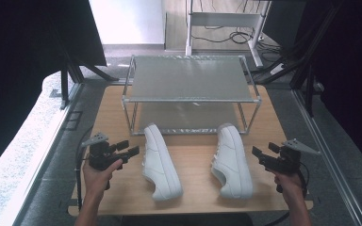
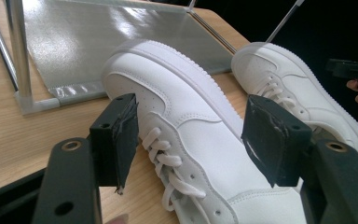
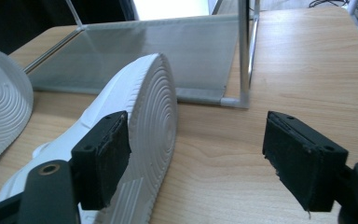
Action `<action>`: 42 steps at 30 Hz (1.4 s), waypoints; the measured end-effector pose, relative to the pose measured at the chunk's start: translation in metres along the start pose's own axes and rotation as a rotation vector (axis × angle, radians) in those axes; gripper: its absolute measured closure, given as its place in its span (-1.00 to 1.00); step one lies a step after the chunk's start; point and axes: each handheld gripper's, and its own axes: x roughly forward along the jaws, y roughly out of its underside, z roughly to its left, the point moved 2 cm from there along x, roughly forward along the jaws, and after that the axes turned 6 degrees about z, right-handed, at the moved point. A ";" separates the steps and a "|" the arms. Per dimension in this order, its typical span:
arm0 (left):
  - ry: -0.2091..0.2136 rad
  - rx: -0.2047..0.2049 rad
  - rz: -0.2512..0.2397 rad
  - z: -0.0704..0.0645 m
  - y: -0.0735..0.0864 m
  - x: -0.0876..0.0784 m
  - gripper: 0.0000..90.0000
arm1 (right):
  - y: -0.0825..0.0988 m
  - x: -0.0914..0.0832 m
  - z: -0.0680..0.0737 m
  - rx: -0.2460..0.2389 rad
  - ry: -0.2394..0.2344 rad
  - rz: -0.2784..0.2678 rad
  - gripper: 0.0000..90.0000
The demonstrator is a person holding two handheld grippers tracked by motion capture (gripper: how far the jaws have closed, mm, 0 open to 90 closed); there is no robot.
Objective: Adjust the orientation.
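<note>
1. High view: two white sneakers lie on their sides on the wooden table in front of a two-tier shelf rack; the left sneaker and the right sneaker both point toes toward the rack, probably laid out for stowing there. The left gripper and right gripper flank the pair, each aimed inward at its nearer shoe, jaws apart and holding nothing

2. Left gripper view: the left gripper's jaws stand wide with the left sneaker framed between them but untouched; its laces and upper face the camera, so the approach looks aimed at the shoe's mid-body. The right sneaker lies beyond, near the other hand

3. Right gripper view: the right gripper is spread open over bare table; the right sneaker's ribbed sole sits just beside the left-hand jaw, not gripped. The rack's lower shelf lies behind, open to receive the shoes
</note>
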 end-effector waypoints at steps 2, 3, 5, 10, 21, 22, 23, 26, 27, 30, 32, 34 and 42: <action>-0.005 -0.004 -0.001 0.001 0.001 -0.001 -0.20 | -0.001 0.000 -0.003 0.008 0.001 -0.005 -0.45; -0.006 -0.005 0.000 0.001 0.002 -0.001 -0.20 | -0.002 0.001 -0.003 0.010 0.004 -0.008 -0.44; -0.013 -0.013 0.013 0.002 0.003 0.001 -0.19 | -0.002 0.001 -0.003 -0.002 0.010 -0.007 -0.39; -0.022 -0.020 0.022 0.003 0.004 0.004 -0.18 | -0.001 -0.001 -0.001 -0.026 0.012 -0.031 -0.26; -0.016 -0.009 0.013 -0.002 0.007 -0.001 0.40 | -0.004 0.002 0.004 -0.063 -0.015 -0.019 -0.17; -0.011 -0.016 0.015 -0.003 0.007 -0.001 0.51 | -0.004 0.002 0.004 -0.061 -0.016 -0.021 -0.17; -0.003 -0.023 0.015 -0.003 0.007 -0.002 0.62 | -0.005 0.002 0.004 -0.062 -0.016 -0.020 -0.17; 0.016 -0.036 0.016 -0.005 0.008 -0.003 0.85 | -0.005 0.004 0.004 -0.066 -0.018 -0.014 -0.17; 0.016 -0.035 0.020 -0.006 0.008 -0.003 0.90 | -0.005 0.005 0.005 -0.067 -0.017 -0.015 -0.17; 0.024 -0.027 0.041 -0.008 0.008 -0.001 0.99 | -0.003 0.006 0.004 -0.066 -0.013 -0.007 -0.17; 0.033 -0.023 0.049 -0.010 0.009 0.001 1.00 | -0.003 0.006 0.003 -0.061 -0.007 -0.004 -0.17; 0.038 -0.016 0.065 -0.012 0.010 0.003 1.00 | -0.003 0.005 0.001 -0.052 -0.003 -0.007 -0.17; 0.049 -0.004 0.093 -0.022 0.014 0.002 1.00 | -0.002 0.002 -0.004 -0.026 0.014 -0.010 -0.18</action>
